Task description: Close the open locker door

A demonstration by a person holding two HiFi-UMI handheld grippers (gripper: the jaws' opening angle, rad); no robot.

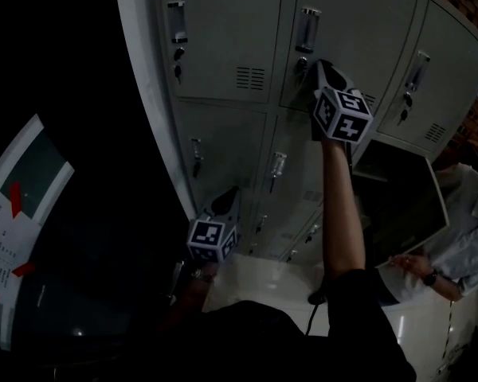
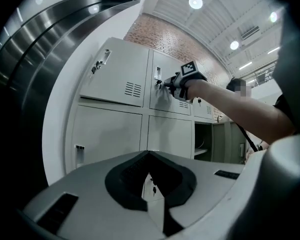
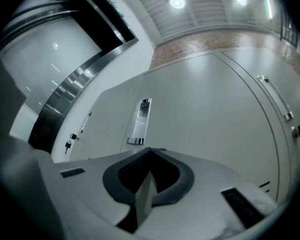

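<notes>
The grey locker bank (image 1: pixel 223 38) fills the head view. One door (image 1: pixel 402 201) at the right stands open; in the left gripper view its dark compartment (image 2: pixel 202 139) shows. My right gripper (image 1: pixel 322 64) is raised against a closed upper-row locker, shut and empty, just below that locker's recessed handle (image 3: pixel 140 121). It is well above and left of the open door. The left gripper view shows the right gripper (image 2: pixel 165 85) by that locker's lock. My left gripper (image 1: pixel 229 193) hangs low before the bottom lockers, jaws together on nothing.
Another person crouches at the lower right, a hand (image 1: pixel 410 263) with a wristwatch near the open door's bottom edge. Keys (image 1: pixel 177 72) hang in several locks. A white post (image 1: pixel 143 62) edges the lockers on the left, with a signboard (image 1: pixel 16 213) beyond.
</notes>
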